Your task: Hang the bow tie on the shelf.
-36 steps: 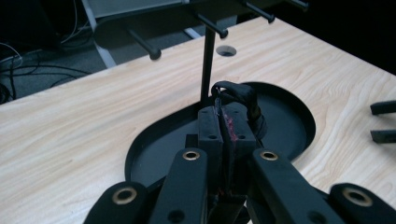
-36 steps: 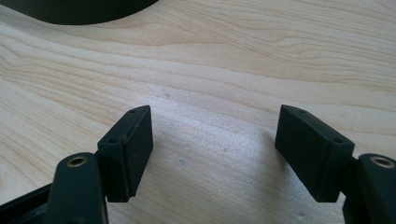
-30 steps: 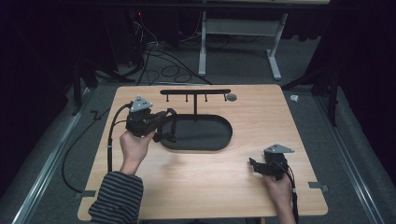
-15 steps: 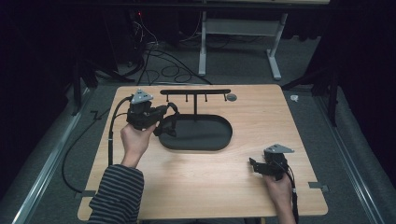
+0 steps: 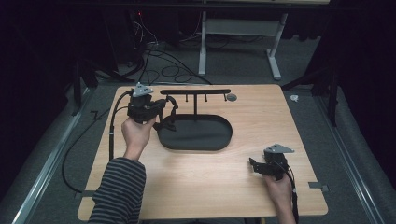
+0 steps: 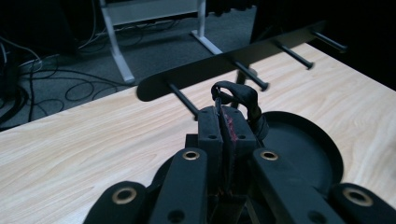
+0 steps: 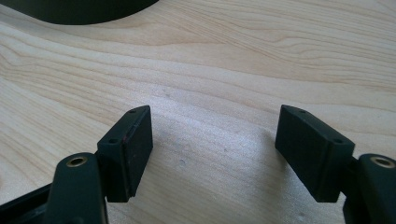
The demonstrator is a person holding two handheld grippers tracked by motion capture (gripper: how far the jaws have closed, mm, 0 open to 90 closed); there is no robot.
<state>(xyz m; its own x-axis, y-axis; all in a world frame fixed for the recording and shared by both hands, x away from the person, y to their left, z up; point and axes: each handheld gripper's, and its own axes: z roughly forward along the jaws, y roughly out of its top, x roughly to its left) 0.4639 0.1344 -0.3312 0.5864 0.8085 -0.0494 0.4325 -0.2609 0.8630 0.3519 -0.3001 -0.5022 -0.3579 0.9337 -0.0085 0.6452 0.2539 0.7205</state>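
Both tongs differ: left gripper (image 6: 223, 122), clamped on a black strap (image 6: 239, 95), has risen toward the rack (image 6: 243, 58); right gripper (image 7: 212, 151) gapes idle.

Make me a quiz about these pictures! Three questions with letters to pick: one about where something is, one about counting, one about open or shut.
1. Where is the black strap?
A. in the left gripper
B. in the right gripper
C. on the floor

2. How many pegs stick out of the rack?
A. one
B. four
C. nine

3. How are the right gripper's jaws?
A. clamped on a cup
B. shut tight
C. open

Answers: 1 A, the left gripper view shows the strap pinched between its pads. 2 B, four pegs show along the bar. 3 C, bare table shows between the jaws.
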